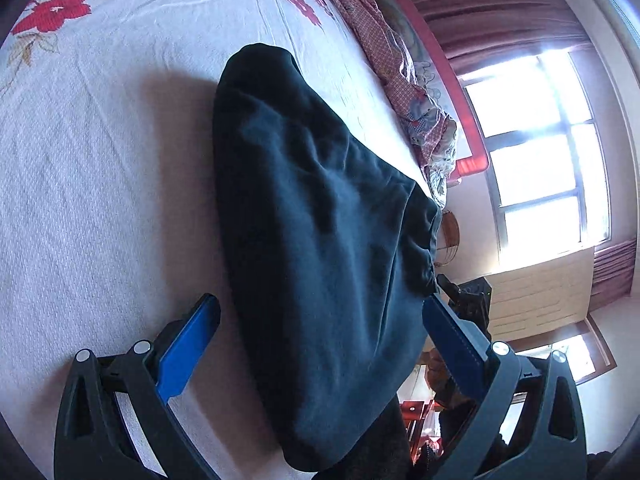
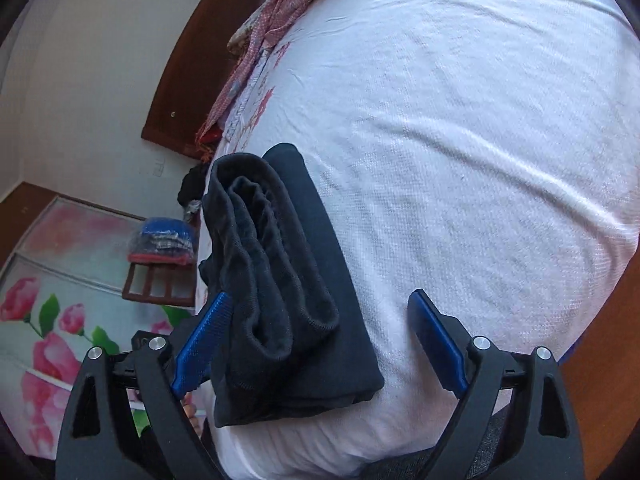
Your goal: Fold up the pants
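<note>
The dark folded pants (image 1: 316,232) lie on the white flowered bedsheet (image 1: 100,160), near the bed's edge. In the left wrist view my left gripper (image 1: 320,316) is open, its blue fingers (image 1: 188,352) standing either side of the bundle's near end; the left pad is clear of the cloth. In the right wrist view the pants (image 2: 288,288) show as a thick stack with the ribbed waistband on top. My right gripper (image 2: 320,294) is open wide around that stack. Its left finger (image 2: 200,344) lies against the bundle's side and its right one stands well apart over the sheet.
A pink checked cloth (image 1: 384,48) lies bunched along the bed's far side by a red-framed rail (image 1: 472,160). A brown headboard (image 2: 188,72), a wooden chair with stacked clothes (image 2: 164,248) and a flower-painted wardrobe (image 2: 48,320) stand beside the bed. A bright window (image 1: 536,152) is beyond.
</note>
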`<state>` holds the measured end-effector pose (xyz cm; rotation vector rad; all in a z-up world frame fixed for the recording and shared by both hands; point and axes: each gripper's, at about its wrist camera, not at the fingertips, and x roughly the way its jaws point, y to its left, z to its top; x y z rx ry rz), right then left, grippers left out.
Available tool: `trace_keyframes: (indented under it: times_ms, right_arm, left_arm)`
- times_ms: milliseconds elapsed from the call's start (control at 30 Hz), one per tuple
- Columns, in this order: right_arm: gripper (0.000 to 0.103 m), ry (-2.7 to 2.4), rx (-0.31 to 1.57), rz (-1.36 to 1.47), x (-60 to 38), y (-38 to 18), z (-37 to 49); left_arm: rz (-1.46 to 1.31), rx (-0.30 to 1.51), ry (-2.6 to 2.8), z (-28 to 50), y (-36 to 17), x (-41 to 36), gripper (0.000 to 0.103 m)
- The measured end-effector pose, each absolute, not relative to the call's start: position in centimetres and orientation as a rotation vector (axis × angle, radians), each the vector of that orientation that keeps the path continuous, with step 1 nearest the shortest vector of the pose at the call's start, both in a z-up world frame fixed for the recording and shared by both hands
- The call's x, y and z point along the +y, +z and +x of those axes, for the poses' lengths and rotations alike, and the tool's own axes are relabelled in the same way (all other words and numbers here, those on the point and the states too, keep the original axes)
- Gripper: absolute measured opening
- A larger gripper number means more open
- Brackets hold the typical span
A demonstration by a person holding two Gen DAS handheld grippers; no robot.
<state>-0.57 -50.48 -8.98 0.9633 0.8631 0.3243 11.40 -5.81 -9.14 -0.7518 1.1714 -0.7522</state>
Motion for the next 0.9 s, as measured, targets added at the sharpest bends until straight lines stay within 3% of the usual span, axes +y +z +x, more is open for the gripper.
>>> trace_keyframes:
  times_ms: [333,467,533,767,900]
  right_arm:
    - [0.092,0.474,0.856,1.027,-49.4,-9.9,-1.1]
    - [0.092,0.486,0.821,1.176,-50.3,-11.0,-1.7]
    - [0.092,0.486,0.814,1.181,-50.3,-11.0,-2.0]
    - [0.092,0.496,0.838,1.116,-49.3,-10.5,-1.7]
    - [0.091,0.47,0.862,1.054,-48.5,-10.0,-1.7]
  left_arm:
    - [-1.0,1.211,-0.852,13.2,-10.5,-4.9,0.101]
    - [-1.005,1.272,-0.806,13.7,-11.0,-5.4,0.098]
    - [-0.984,1.334,-0.715,14.0,-10.9,-5.8,0.094]
    - [-0.64,1.421,-0.563,14.6,-9.0,-10.7,0.101]
    - [-0.725,1.42,-0.606,15.1,-9.1,-10.1,0.101]
